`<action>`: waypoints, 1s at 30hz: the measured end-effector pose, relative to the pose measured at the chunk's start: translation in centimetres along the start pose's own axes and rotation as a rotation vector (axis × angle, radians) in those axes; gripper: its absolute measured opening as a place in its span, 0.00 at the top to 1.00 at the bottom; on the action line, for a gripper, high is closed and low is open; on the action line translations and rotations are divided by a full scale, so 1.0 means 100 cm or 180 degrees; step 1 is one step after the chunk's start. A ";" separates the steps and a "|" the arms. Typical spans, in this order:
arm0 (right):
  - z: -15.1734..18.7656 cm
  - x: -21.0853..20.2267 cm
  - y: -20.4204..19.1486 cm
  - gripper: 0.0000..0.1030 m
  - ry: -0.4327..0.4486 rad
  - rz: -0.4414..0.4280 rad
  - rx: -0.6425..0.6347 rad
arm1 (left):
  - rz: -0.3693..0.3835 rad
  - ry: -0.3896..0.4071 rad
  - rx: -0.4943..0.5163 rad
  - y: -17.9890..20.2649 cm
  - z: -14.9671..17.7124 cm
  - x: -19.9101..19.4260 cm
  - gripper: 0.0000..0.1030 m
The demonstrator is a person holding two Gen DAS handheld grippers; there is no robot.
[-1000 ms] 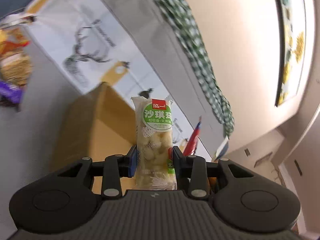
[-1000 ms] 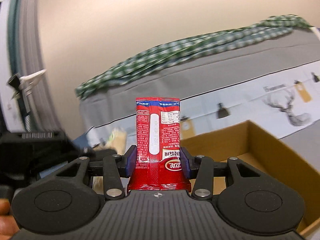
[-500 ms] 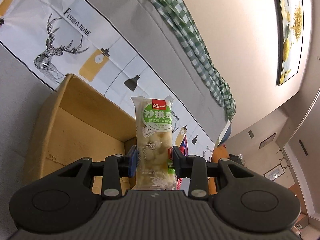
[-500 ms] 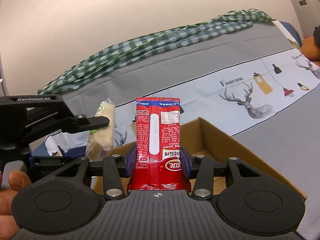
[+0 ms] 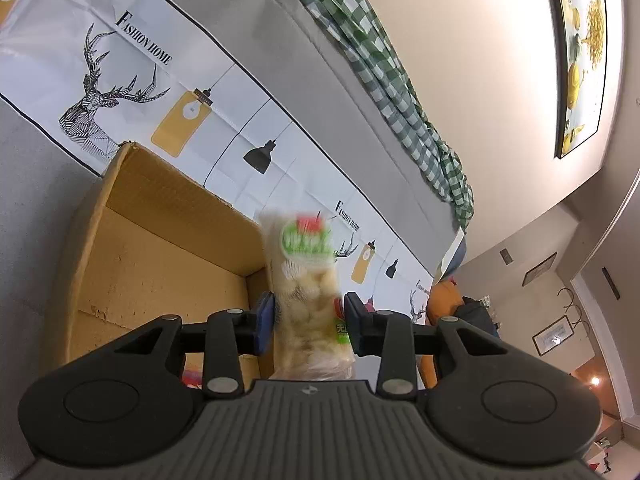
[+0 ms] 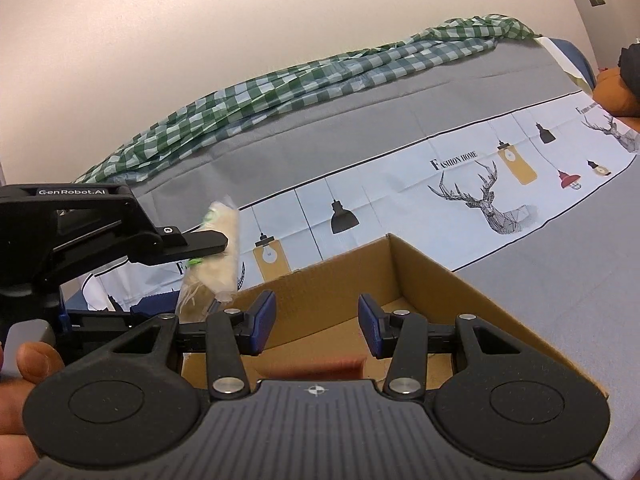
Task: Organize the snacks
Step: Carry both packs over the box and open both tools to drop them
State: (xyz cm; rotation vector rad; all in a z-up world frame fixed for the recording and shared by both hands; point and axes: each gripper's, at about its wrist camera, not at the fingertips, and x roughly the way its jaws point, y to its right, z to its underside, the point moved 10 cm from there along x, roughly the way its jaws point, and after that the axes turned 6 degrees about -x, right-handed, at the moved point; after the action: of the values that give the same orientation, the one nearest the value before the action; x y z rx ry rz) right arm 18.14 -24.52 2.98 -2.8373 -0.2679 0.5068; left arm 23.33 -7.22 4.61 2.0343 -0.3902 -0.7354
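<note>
An open cardboard box [image 5: 160, 248] lies on the grey bed; it also shows in the right wrist view [image 6: 440, 280]. My left gripper [image 5: 307, 316] hangs over the box's right side. Its jaws have parted, and the pale snack pack with the green label [image 5: 308, 280] is blurred between them with small gaps on both sides. The right wrist view shows that pack [image 6: 218, 252] by the left gripper's finger. My right gripper [image 6: 316, 326] is open and empty over the box. A blurred red pack [image 6: 332, 368] shows low in the box just below it.
A white runner with deer and lamp prints [image 5: 192, 116] crosses the bed behind the box. A green checked cloth [image 6: 300, 80] lies along the wall. A framed picture [image 5: 580, 48] hangs on the wall. An orange object [image 5: 440, 300] sits beyond the box.
My right gripper has opened and the red pack has dropped out of it into the box. My left gripper's jaws have spread and the pale pack is slipping, blurred.
</note>
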 end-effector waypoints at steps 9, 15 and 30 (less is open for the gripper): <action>0.003 0.000 0.000 0.52 -0.0027 0.0023 -0.0023 | 0.0008 0.0046 0.0119 0.009 -0.001 -0.011 0.42; 0.007 0.002 -0.004 0.39 -0.0087 0.0095 -0.0131 | -0.0436 0.0335 0.0613 0.003 -0.003 -0.042 0.23; 0.028 -0.014 -0.049 0.35 -0.0065 -0.0257 -0.0652 | -0.1797 0.0585 0.1045 -0.152 -0.022 -0.149 0.19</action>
State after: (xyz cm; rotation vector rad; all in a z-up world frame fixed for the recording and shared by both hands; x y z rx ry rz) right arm 15.15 -19.57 2.22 -3.0042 -0.4613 0.5189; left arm 13.00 10.31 -2.16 2.5379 0.1987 -0.8461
